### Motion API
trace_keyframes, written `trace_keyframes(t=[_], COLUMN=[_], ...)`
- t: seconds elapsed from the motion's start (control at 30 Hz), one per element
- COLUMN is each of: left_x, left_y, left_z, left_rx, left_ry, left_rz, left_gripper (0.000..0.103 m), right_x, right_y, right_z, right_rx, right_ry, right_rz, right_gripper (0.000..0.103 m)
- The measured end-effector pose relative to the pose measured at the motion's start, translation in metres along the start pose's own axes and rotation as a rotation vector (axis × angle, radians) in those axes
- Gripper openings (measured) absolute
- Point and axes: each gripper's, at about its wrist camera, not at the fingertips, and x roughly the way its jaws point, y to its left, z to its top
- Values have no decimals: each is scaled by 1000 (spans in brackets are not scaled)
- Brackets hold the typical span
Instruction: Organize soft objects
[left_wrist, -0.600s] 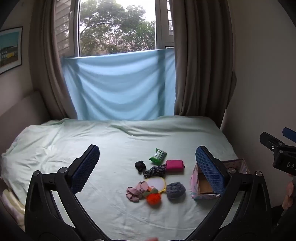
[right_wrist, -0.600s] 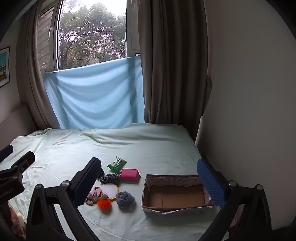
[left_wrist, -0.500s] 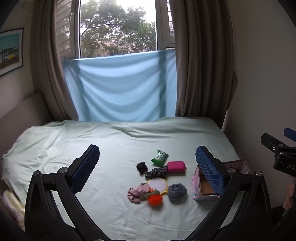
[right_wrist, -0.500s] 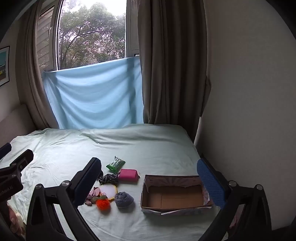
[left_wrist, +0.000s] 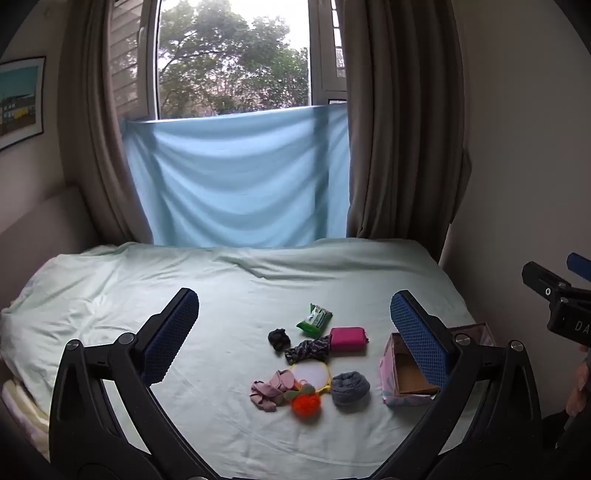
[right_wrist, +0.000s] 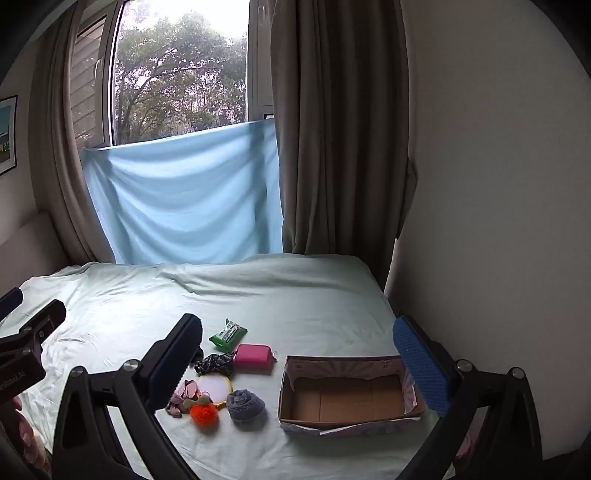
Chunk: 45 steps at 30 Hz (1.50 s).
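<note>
Nothing was picked yet; I judged the task stood at its very start. The left gripper (left_wrist: 293, 334) and the right gripper (right_wrist: 297, 360) both hovered above the bed (left_wrist: 110, 280), fingers wide apart and empty. The box (right_wrist: 347, 400) lay open with nothing inside. Left of the box lay the soft things: a grey bundle (right_wrist: 245, 404), an orange pompom (right_wrist: 203, 413) and a pink pouch (right_wrist: 254, 354). Next, one gripper should probably come down over the grey bundle, nearest the box.

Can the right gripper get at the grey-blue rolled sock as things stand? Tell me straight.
Probably yes. The right gripper is open and empty, and the grey-blue rolled sock lies uncovered on the bed sheet, clear of the cardboard box. The orange pompom lies close beside it.
</note>
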Motion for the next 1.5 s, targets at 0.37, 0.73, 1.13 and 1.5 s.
trace_keyframes(t=[0.37,0.73,1.13,1.5], left_x=[-1,2,4,4], left_y=[-2,-2,1,5], left_z=[0,2,0,0], left_rx=[7,18,1,-6], left_ry=[-11,2,17,21], left_rz=[3,-13,-31,-29], left_gripper=[103,103,103,103], right_x=[5,5,6,7], right_y=[14,15,18,22], right_z=[-8,-9,-7,-8], right_rx=[-21,-19,-24,-21], right_ry=[-27,-35,-48,-49], right_rz=[-20,-17,-13,-12], right_gripper=[103,103,103,103])
